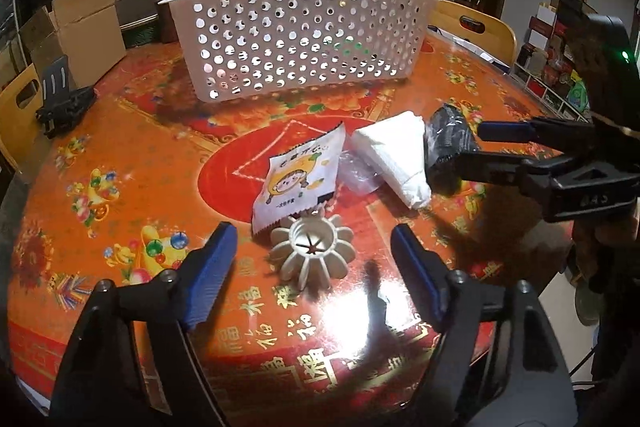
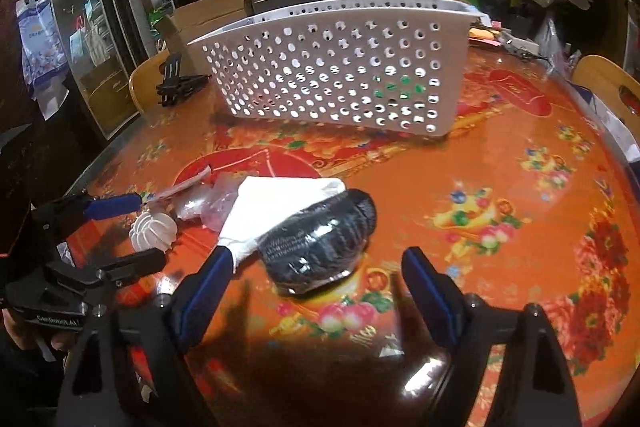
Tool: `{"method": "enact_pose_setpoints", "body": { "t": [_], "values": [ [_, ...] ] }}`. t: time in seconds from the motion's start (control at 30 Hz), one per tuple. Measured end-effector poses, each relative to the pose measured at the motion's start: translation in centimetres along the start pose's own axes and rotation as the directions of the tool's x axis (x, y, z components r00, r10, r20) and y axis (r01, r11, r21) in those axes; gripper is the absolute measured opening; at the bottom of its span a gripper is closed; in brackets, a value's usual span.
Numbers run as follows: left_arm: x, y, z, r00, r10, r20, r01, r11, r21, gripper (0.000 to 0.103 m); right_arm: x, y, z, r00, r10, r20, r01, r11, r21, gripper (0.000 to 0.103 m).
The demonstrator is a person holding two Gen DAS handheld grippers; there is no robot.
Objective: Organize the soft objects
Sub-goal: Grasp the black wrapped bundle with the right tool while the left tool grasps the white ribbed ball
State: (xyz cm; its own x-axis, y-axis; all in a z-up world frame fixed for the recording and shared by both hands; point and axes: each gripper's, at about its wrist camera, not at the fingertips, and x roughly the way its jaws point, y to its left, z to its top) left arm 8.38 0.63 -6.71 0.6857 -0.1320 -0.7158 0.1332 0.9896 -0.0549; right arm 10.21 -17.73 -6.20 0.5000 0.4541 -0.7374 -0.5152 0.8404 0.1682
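A cream ribbed flower-shaped piece (image 1: 312, 253) lies on the table between the fingertips of my left gripper (image 1: 312, 239), which is open, pads clear of it. Behind it lie a white cartoon snack packet (image 1: 300, 179), a clear wrapper (image 1: 356, 173) and a folded white cloth (image 1: 396, 155). A black rolled bundle in clear film (image 2: 320, 239) rests against the cloth, just ahead of my right gripper (image 2: 316, 261), which stands open around its near end without touching. The right gripper (image 1: 472, 149) enters the left wrist view from the right. The white perforated basket (image 1: 300, 39) stands at the back.
The round table (image 2: 500, 187) has a glossy orange-red cover. A black folding stand (image 1: 60, 103) sits at its far left edge. Wooden chair backs (image 1: 476, 27) ring the table, with cardboard boxes (image 1: 80, 23) and cluttered shelves behind. My left gripper (image 2: 150, 230) shows at the left of the right wrist view.
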Motion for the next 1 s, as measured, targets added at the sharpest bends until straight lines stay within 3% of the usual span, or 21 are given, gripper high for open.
{"method": "enact_pose_setpoints", "body": {
  "t": [0.37,0.47,1.0],
  "values": [
    [-0.1,-0.5,-0.4,1.0,0.001,0.021,-0.002,0.999,0.04,0.041,1.7,0.4,0.5,0.999,0.018,-0.028,-0.018,1.0,-0.005,0.06],
    [-0.3,-0.3,-0.5,0.999,-0.025,0.025,0.024,0.999,0.036,0.041,1.6,0.4,0.4,0.999,0.021,-0.03,-0.021,1.0,-0.006,0.058],
    [-3.4,0.7,-0.5,0.995,0.007,0.098,-0.01,0.999,0.031,0.041,-0.8,-1.2,0.1,1.0,-0.023,0.01,0.023,1.0,0.012,0.057]
  ]
}}
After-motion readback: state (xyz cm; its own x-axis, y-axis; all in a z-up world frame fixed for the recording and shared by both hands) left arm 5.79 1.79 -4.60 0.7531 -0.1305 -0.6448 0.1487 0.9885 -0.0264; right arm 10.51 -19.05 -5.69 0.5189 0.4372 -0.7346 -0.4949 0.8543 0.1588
